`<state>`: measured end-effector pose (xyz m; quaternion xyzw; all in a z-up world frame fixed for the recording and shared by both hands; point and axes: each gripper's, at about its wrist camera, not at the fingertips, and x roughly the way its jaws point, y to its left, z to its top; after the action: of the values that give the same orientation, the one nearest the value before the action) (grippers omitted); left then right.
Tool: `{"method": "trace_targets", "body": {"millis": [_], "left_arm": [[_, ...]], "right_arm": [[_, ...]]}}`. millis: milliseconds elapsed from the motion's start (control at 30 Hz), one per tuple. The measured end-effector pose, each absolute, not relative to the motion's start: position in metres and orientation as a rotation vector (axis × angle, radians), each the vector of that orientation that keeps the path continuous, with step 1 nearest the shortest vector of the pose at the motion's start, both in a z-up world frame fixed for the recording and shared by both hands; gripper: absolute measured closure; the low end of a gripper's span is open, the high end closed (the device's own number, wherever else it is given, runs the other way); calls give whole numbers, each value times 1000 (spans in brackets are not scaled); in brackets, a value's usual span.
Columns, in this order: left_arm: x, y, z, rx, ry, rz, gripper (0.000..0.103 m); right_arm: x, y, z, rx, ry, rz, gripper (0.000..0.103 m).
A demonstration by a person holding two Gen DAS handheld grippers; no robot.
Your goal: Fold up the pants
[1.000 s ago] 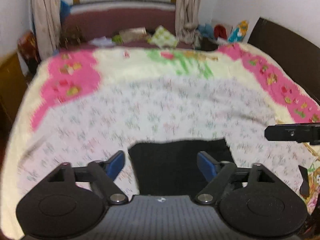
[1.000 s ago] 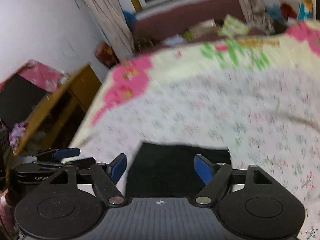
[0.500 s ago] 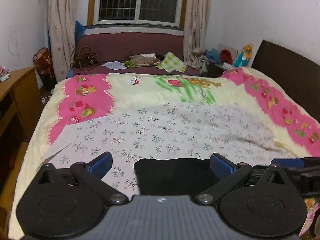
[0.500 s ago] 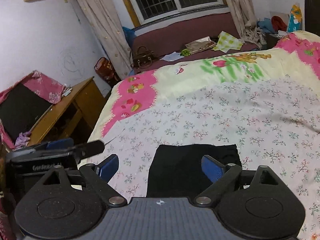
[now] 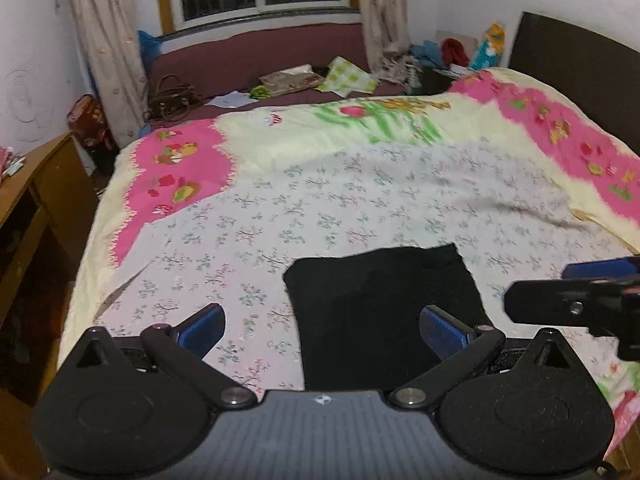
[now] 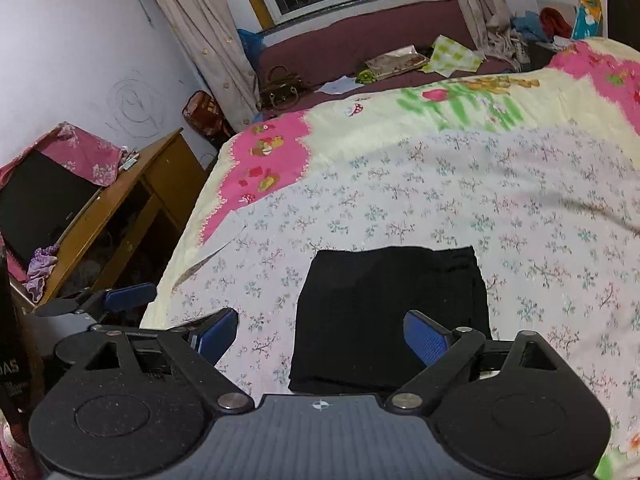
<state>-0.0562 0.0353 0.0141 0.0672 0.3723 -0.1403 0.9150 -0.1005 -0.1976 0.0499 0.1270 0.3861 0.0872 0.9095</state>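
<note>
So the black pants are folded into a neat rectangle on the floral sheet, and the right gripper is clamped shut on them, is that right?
Not quite. The black pants do lie folded in a rectangle on the floral sheet, but the right gripper is not clamped on them. The right wrist view shows its blue fingers spread apart, above the cloth and holding nothing.

Flowered sheet [image 5: 360, 200] lies bare around the folded pants [image 5: 384, 312]; a wooden desk [image 6: 132, 208] flanks the bed.

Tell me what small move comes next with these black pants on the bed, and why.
Probably back both hands away: the black pants already lie as a flat, compact rectangle on the floral sheet, and the left gripper and right gripper stand open, holding nothing.
</note>
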Motion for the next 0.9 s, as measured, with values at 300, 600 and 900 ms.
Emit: {"method": "trace_targets", "body": {"millis": [300,600,900], "left_arm": [[-56,35,9,91,812,-323,0],[-55,39,5,68,823,-317,0],[-55,41,2,57,842,-315,0]], "right_arm": [[-103,-197,46,255,818,157,23],[-101,-195,44,249,833,154,23],[-100,-197,42,246,845,151,23]]}}
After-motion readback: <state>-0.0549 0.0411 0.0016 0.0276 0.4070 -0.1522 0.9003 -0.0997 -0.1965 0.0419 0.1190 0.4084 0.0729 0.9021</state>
